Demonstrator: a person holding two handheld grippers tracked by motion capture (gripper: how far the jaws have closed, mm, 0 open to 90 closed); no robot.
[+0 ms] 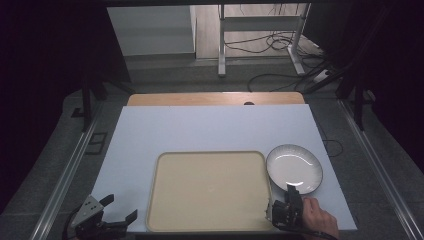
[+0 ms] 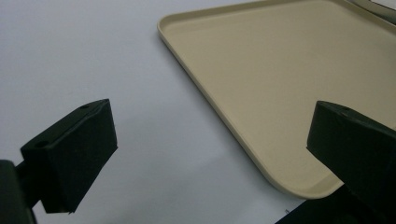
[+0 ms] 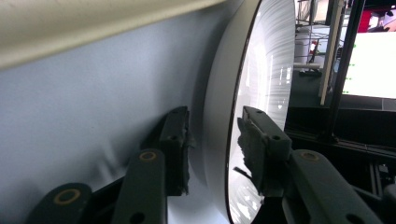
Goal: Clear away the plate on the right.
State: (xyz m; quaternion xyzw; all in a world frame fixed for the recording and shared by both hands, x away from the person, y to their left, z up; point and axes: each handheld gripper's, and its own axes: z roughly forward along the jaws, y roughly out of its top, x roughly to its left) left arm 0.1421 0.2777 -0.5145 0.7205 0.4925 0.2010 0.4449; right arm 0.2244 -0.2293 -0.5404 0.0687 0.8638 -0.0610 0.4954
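Observation:
A white plate (image 1: pixel 294 167) with a dark rim lies on the pale table cover, just right of a beige tray (image 1: pixel 210 190). My right gripper (image 1: pixel 291 192) sits at the plate's near edge. In the right gripper view the plate (image 3: pixel 266 74) has its rim between the two jaws of that gripper (image 3: pixel 215 135): one under it on the cover, one over its inner face, with a thin gap at the lower pad. My left gripper (image 1: pixel 122 206) stands wide open at the near left, off the tray's corner. In its own view the left gripper (image 2: pixel 212 126) holds nothing and looks at the tray (image 2: pixel 280 70).
The tray (image 3: pixel 93 23) has nothing on it and lies close beside the plate. The table's front edge (image 1: pixel 225 231) runs right by both hands. Beyond the table stand a desk frame (image 1: pixel 260 40) and floor cables (image 1: pixel 280 75).

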